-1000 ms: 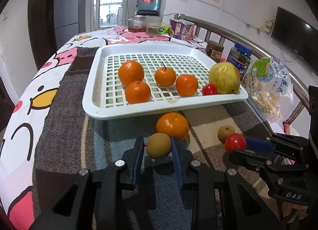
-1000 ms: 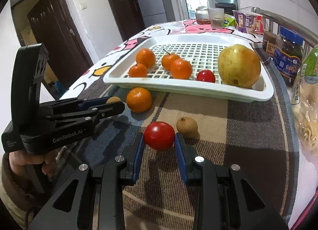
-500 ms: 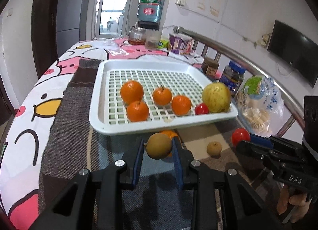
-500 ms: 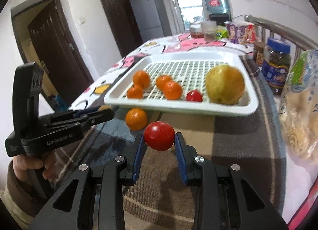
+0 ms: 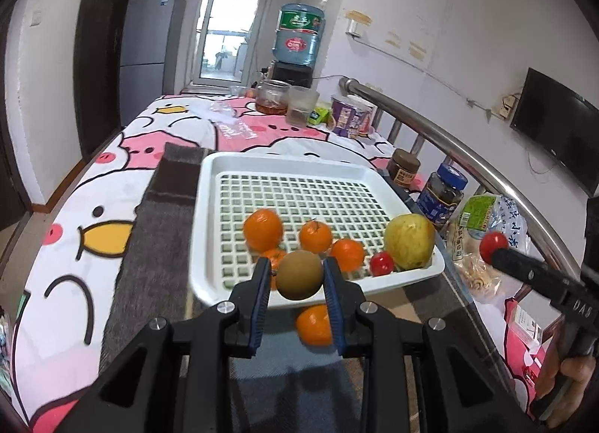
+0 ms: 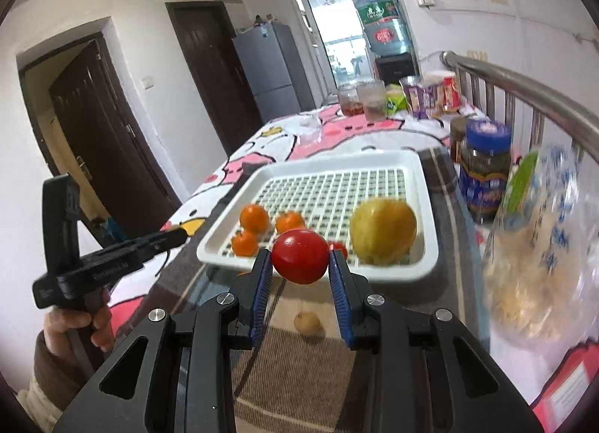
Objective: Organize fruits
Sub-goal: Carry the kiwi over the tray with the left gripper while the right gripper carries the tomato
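Observation:
My left gripper (image 5: 297, 276) is shut on a brown kiwi-like fruit (image 5: 299, 275), held in the air before the near edge of the white slatted tray (image 5: 209, 208). My right gripper (image 6: 299, 262) is shut on a red tomato (image 6: 300, 260), raised above the table in front of the tray (image 6: 426, 186); the tomato also shows in the left wrist view (image 5: 493, 246). The tray holds several oranges (image 5: 262, 228), a small red tomato (image 5: 382, 263) and a yellow-green pear (image 5: 410, 240). One orange (image 5: 313, 324) and a small brown fruit (image 6: 307, 322) lie on the cloth.
Jars (image 5: 441, 193), a snack bag (image 5: 486, 223) and a steel rail (image 5: 430, 126) line the right side. Cups and packets (image 5: 299, 105) stand at the far end of the table. A plaid cloth (image 5: 157, 246) lies under the tray.
Both grippers have risen from the table with their fruits and moved toward the tray. The loose orange and small brown fruit stay on the cloth.

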Motion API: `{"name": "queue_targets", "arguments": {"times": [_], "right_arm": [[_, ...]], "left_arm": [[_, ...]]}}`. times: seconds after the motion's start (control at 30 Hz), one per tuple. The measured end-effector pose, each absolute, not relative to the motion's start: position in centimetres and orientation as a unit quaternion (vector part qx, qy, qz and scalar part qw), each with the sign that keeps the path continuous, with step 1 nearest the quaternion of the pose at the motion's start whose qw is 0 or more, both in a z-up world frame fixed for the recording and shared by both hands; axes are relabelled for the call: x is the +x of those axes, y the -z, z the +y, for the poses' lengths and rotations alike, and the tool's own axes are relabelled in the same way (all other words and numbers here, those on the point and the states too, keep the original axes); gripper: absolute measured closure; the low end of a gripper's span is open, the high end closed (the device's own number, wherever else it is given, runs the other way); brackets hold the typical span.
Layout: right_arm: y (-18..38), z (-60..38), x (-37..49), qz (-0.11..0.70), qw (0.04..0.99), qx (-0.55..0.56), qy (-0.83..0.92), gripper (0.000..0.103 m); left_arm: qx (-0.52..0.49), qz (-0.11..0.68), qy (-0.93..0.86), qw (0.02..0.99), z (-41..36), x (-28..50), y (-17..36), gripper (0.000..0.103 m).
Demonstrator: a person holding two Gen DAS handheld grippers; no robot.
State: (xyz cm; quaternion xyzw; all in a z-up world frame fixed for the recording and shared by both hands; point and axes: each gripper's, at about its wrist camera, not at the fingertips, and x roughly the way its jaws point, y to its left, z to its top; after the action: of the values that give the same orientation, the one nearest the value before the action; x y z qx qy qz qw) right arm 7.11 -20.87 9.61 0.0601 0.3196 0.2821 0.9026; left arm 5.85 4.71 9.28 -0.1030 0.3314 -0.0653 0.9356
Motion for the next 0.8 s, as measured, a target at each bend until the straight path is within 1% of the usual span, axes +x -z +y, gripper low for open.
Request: {"name": "queue_targets", "arguments": {"times": [0.2, 0.4, 0.53, 0.7, 0.8], "right_arm": [[-11.1, -20.4, 10.5, 0.331, 0.899, 0.049, -0.282, 0.073], [-10.6, -18.3, 15.5, 0.367, 0.889, 0.013, -0.274, 0.073], [-9.2, -16.6, 19.0, 0.397, 0.881, -0.018, -0.258, 0.073], [-6.5, -15.4, 22.9, 0.438, 0.866, -0.056, -0.234, 0.073], [-5.1, -15.6, 24.7, 0.457, 0.859, -0.061, -0.22, 0.073]], "left_arm": [[-0.088, 0.353, 0.079, 0.928, 2.9, 9.1, -9.2, 0.073], [-0.068, 0.38, 0.073, 0.92, 1.7, 11.7, -8.0, 0.073], [-0.06, 0.399, 0.07, 0.912, 1.5, 12.8, -6.9, 0.073], [-0.023, 0.418, 0.069, 0.906, 0.4, 13.6, -5.3, 0.073], [-0.003, 0.427, 0.071, 0.902, -0.1, 14.0, -4.3, 0.073]]}}
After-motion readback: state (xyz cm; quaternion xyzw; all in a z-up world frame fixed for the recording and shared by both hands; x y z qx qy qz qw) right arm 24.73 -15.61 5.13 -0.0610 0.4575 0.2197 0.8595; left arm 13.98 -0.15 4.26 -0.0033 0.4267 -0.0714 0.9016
